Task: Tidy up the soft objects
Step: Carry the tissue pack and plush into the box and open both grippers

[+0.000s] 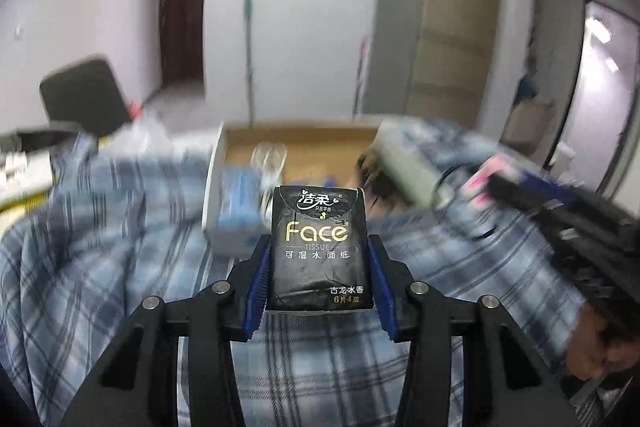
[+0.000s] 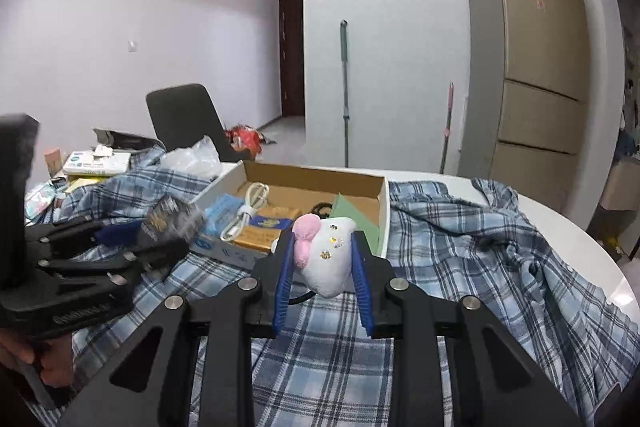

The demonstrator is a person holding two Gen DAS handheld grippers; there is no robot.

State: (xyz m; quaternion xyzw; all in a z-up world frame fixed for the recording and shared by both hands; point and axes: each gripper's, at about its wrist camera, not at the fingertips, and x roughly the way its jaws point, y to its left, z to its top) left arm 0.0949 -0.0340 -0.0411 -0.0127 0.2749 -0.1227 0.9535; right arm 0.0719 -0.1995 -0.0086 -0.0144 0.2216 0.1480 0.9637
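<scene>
My left gripper (image 1: 320, 259) has its jaws clamped on a black tissue pack (image 1: 318, 247), held just in front of the cardboard box (image 2: 384, 203). My right gripper (image 2: 324, 267) grips a white plush toy (image 2: 330, 261) before that box, above the plaid shirt (image 2: 480, 247).

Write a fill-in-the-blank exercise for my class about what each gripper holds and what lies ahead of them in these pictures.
1. The left gripper is shut on a black pack of ____.
2. The right gripper grips a white plush toy with a ____ ear.
3. Both items are held above a blue ____ shirt.
4. Ahead lies an open cardboard ____ holding a white cable.

Missing words: tissues; pink; plaid; box
</scene>
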